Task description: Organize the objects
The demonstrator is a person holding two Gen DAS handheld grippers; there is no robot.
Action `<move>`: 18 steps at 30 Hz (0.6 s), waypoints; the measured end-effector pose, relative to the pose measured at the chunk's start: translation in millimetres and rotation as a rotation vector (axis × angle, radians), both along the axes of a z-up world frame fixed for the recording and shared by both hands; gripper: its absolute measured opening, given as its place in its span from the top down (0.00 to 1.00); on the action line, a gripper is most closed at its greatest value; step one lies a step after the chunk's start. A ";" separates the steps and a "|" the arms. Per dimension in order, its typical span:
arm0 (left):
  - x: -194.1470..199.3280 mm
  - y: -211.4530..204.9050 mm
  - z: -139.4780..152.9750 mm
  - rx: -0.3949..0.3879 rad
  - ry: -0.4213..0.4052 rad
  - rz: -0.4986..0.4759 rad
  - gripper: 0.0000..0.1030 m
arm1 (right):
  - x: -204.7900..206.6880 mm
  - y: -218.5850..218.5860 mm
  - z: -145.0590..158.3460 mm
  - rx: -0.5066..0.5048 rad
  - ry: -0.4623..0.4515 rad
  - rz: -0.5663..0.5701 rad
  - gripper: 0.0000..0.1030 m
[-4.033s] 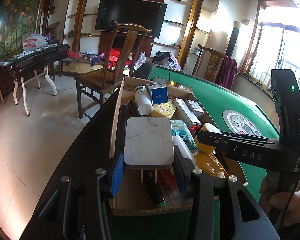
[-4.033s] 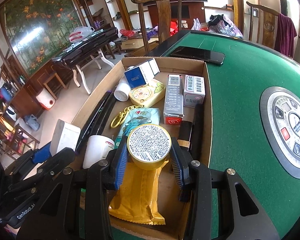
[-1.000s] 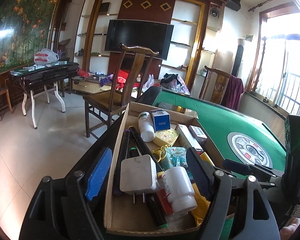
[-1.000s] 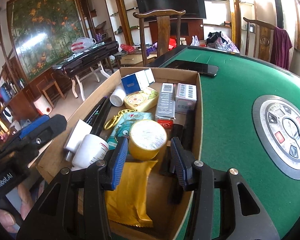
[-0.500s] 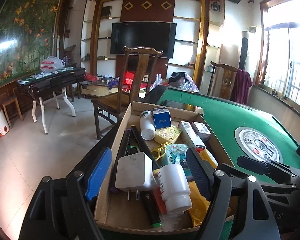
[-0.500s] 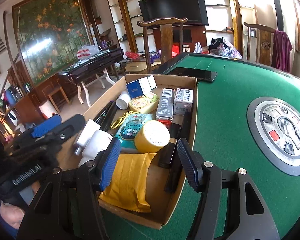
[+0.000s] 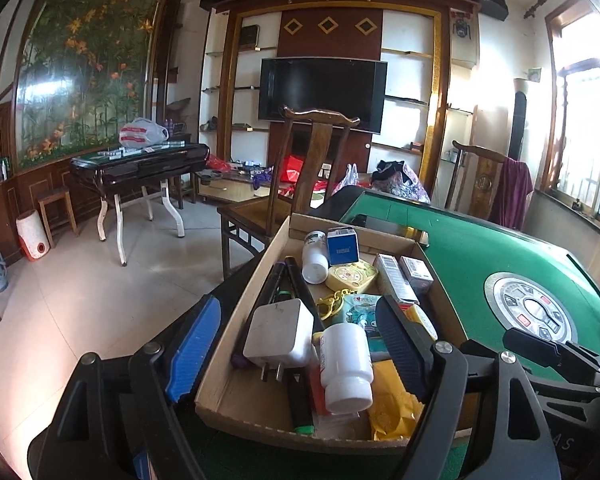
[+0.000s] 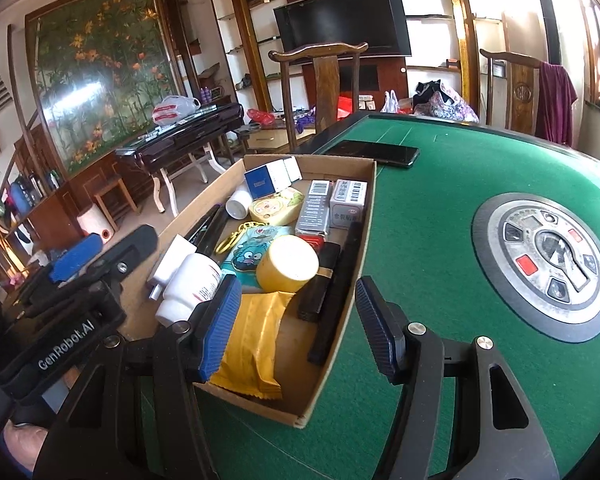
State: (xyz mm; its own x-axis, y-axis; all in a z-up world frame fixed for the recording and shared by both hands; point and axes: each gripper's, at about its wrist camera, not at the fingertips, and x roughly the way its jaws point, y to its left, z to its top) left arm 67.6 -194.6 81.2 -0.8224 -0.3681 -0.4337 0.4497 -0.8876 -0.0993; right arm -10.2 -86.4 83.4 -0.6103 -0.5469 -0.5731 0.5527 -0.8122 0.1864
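A cardboard box [image 7: 240,312] [image 8: 364,216] on the green table holds several items. A white plug adapter [image 7: 279,334] [image 8: 171,258], a white bottle [image 7: 346,366] [image 8: 192,286], a yellow round tin [image 8: 287,264] and a yellow packet [image 8: 252,340] [image 7: 392,400] lie at its near end. My left gripper [image 7: 296,344] is open and empty, drawn back above the near end of the box. My right gripper [image 8: 298,320] is open and empty, just off the box's near right corner.
The far end of the box holds a blue-white carton [image 7: 342,245], another white bottle [image 7: 315,256], and barcode boxes [image 8: 348,198]. A black phone [image 8: 374,153] lies behind the box. The table's round control panel [image 8: 548,254] sits to the right. A wooden chair [image 7: 300,184] stands behind.
Both grippers, which held the adapter and the yellow tin 4 s ago, have let them go in the box, opened and pulled back and upward.
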 end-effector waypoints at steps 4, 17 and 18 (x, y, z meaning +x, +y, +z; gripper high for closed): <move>1.5 -0.9 3.3 0.014 -0.015 -0.009 0.22 | 5.5 5.5 2.5 -0.005 0.011 -0.004 0.31; 12.9 9.5 5.2 -0.043 -0.059 -0.003 0.03 | 18.2 20.2 7.0 -0.007 0.042 -0.039 0.31; 15.9 10.0 6.5 -0.049 -0.049 -0.005 0.00 | 18.8 20.4 7.0 -0.005 0.044 -0.039 0.31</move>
